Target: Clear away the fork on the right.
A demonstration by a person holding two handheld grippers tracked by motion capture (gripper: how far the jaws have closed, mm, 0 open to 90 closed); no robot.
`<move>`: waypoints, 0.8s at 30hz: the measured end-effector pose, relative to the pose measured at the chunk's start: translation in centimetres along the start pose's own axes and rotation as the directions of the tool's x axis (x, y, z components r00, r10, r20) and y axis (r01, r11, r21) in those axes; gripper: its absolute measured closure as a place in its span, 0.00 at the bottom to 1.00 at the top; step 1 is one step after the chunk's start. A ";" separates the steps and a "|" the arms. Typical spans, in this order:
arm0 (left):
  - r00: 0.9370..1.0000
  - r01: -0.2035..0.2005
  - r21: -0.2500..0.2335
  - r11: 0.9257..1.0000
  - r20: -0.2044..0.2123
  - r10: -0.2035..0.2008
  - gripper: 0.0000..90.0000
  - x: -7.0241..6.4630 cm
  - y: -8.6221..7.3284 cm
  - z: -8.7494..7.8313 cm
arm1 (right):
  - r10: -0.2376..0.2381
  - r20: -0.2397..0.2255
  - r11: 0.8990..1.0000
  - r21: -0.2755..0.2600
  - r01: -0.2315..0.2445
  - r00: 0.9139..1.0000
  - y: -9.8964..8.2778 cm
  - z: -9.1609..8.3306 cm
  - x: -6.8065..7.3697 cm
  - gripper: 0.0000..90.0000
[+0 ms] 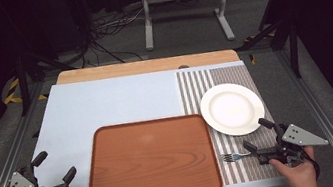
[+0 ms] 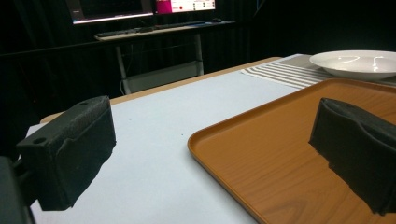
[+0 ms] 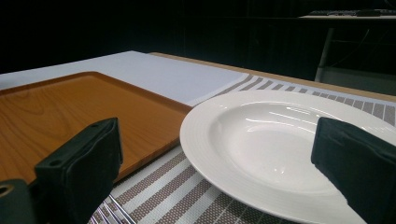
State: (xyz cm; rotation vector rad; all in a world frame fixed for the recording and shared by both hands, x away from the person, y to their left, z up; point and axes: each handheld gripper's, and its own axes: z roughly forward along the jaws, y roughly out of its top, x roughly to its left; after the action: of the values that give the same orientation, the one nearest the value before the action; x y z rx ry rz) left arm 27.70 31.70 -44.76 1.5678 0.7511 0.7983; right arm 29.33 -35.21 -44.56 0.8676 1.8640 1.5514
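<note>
**Both grippers open and empty at the near table edge**

Right gripper: jaws spread wide, nothing between the pads. It is held at the near right corner of the table, over the striped placemat. A fork lies on the placemat just beside the lower jaw tip, with its tines pointing toward the tray; whether the two touch cannot be told. In the right gripper view the white plate lies directly ahead between the two jaws, apart from them, and the fork's tines show at the bottom edge.

Left gripper: jaws likewise wide apart and holding nothing. It is held at the near left corner, just beside the left rim of the brown tray. In the left gripper view one jaw stands over the pale table cover, the other over the tray floor.

The plate rests on the placemat, just right of the tray's far right corner.
</note>
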 end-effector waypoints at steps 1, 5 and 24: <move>1.000 0.000 0.001 1.000 0.002 0.000 0.01 0.0 0.0 0.0 | 0.001 0.000 1.000 0.002 -0.001 1.000 0.0 0.0 0.0 0.04; 1.000 0.000 -0.003 1.000 0.003 0.000 0.01 0.0 0.0 0.0 | -0.003 -0.002 1.000 0.005 0.003 1.000 0.1 0.0 0.1 0.04; 1.000 -0.003 0.009 1.000 0.012 0.003 0.02 -0.1 0.0 0.0 | -0.011 -0.019 0.999 0.030 0.011 1.000 1.9 0.3 -0.4 0.06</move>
State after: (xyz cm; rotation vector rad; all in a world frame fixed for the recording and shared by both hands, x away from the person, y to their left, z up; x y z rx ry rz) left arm 27.67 31.59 -44.75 1.5806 0.7447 0.7879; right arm 30.05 -35.13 -42.70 0.8578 1.9070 1.5335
